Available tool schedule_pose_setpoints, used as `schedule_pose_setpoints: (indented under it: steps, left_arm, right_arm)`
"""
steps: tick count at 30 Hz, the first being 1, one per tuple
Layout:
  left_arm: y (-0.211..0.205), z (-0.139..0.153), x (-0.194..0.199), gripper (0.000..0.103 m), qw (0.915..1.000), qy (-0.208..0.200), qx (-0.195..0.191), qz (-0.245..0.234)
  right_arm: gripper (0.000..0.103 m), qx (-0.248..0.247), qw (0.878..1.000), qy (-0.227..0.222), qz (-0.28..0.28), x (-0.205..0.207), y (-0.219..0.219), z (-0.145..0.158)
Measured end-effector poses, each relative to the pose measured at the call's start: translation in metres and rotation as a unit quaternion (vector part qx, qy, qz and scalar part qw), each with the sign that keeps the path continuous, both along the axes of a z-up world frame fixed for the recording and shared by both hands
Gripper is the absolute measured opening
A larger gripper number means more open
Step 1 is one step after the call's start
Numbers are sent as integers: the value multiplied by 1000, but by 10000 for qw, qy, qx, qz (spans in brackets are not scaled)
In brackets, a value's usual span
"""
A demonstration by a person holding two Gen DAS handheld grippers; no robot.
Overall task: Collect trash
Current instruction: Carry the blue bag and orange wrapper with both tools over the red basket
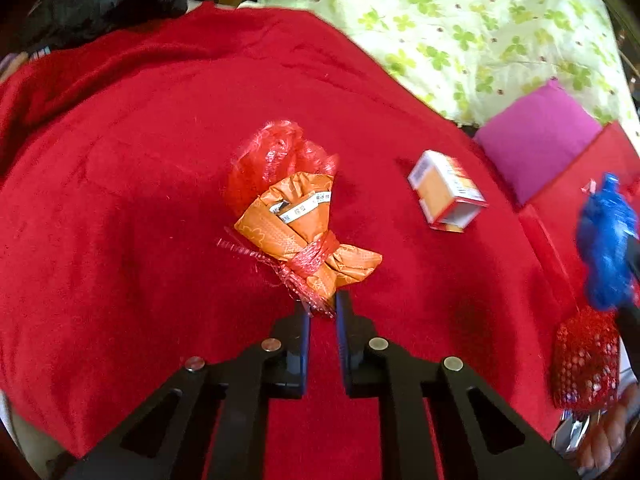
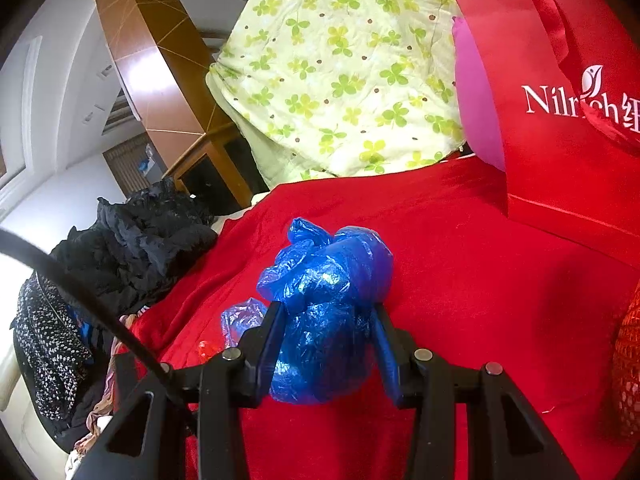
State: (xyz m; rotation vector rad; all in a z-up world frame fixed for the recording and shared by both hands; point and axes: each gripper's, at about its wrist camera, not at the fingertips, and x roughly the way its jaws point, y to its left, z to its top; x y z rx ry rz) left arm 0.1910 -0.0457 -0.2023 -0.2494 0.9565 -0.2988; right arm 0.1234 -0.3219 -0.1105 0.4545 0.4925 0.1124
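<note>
An orange wrapper bundle tied with red plastic netting, with a crumpled red bag behind it, hangs over the red blanket. My left gripper is shut on its netting tail. My right gripper is shut on a crumpled blue plastic bag, held above the blanket. The blue bag also shows at the right edge of the left wrist view. A small orange and white carton lies on the blanket to the right of the bundle.
A red Nilrich paper bag with a magenta lining stands at the right. A clover-print quilt lies behind. Dark clothes are piled at the left. A red mesh piece sits near the right gripper.
</note>
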Motion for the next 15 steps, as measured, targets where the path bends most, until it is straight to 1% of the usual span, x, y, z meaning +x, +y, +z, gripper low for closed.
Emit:
schedule_pose_setpoints:
  steps: [3,5,8,10,15]
  left_arm:
    - [-2,21,-15,13,9994,-260,246,-37]
    - [-3,35,-25,13,9986,-433,287,-99]
    - [-12,53,-34,13,9967,-641,491,-132]
    - [-22,67,-40,13,9942,-844,634,-219]
    - [-46,100,-62,13,9831,-1437,1058,-405]
  right_arm:
    - [46,-96,9999,-90,-26,-4,1,3]
    - [46,-131,9997,-184,-18,-8,1,6]
    - [46,-188,9994,-300,-25,-13,2,11]
    - [46,-219,9989,-411,-27,-20,1,16]
    - [46,-292,9973,-675,-79,-36,-5,27]
